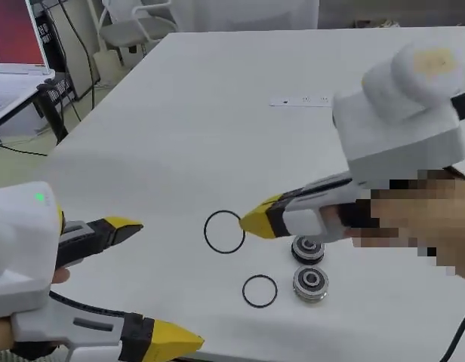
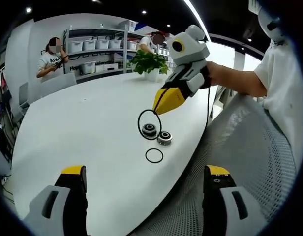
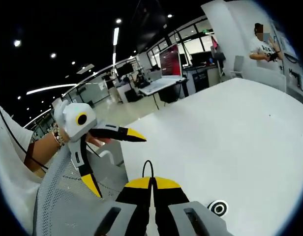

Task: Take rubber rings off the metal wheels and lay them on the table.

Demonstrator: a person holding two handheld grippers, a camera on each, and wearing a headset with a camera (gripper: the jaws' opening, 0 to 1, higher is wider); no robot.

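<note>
My right gripper [image 1: 245, 223] is shut on a black rubber ring [image 1: 223, 231], which hangs from its yellow tips just above the white table [image 1: 217, 113]. In the left gripper view that gripper [image 2: 159, 108] holds the ring [image 2: 140, 123] up in front of two metal wheels [image 2: 150, 129] [image 2: 165, 137]. The wheels [image 1: 308, 250] [image 1: 311, 283] stand side by side under my right hand. A second ring [image 1: 260, 291] lies flat beside them. My left gripper [image 1: 163, 283] stands open at the near left, with nothing between its jaws. In the right gripper view the ring [image 3: 147, 169] shows edge-on above the closed tips [image 3: 151, 182].
A white socket strip [image 1: 300, 100] lies further back on the table. Office chairs [image 1: 138, 26] and a desk [image 1: 21, 83] stand beyond the left edge. A potted plant [image 2: 149, 61] sits at the table's far end, with people and shelves behind it.
</note>
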